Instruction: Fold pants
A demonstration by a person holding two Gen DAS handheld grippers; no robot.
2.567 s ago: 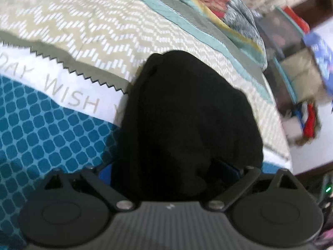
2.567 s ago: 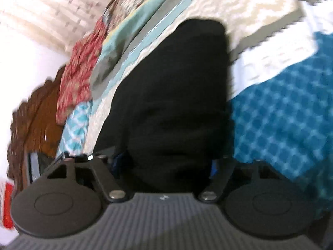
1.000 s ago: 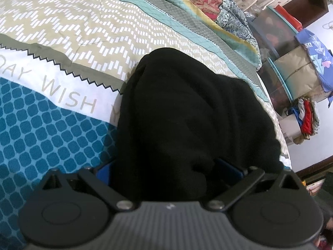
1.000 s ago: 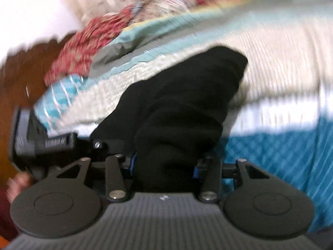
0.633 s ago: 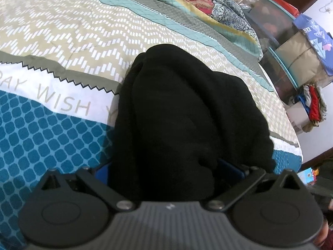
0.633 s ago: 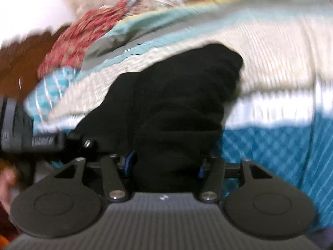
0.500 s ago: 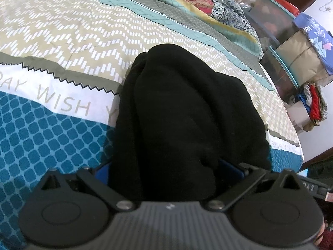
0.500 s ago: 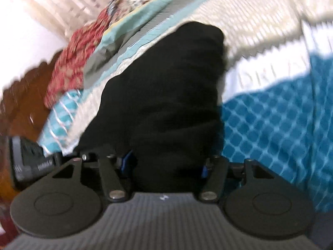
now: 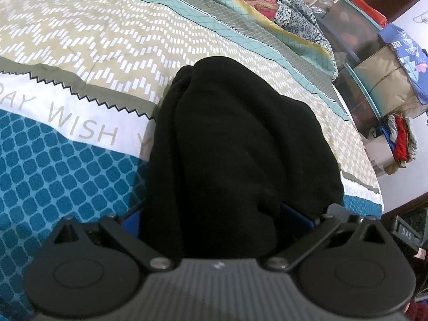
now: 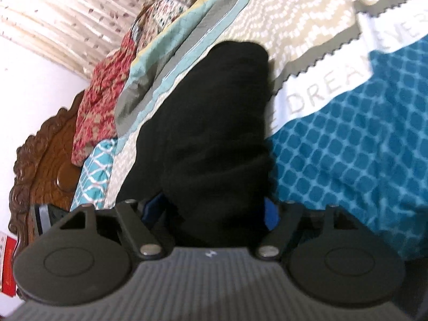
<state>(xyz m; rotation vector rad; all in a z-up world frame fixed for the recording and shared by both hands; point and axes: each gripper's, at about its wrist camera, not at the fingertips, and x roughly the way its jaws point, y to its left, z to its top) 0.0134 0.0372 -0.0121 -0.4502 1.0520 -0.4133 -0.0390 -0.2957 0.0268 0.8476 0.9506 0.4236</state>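
Bunching between both tongs, L [image 9: 211,219] & R [image 10: 214,208] clamped on black pants [image 9: 230,139].

you're in a home bedroom.
patterned bedspread [image 9: 88,53] under you, carved wooden headboard [image 10: 45,160], floral curtain [image 10: 67,13], stacked storage boxes [image 9: 374,67] by the wall.

- Your left gripper [image 9: 211,215] points forward and down, its blue-padded fingers [image 9: 295,215] clamped on a thick bunch of black cloth.
- Your right gripper [image 10: 214,211] is angled likewise, fingers [image 10: 270,214] pinching black cloth.
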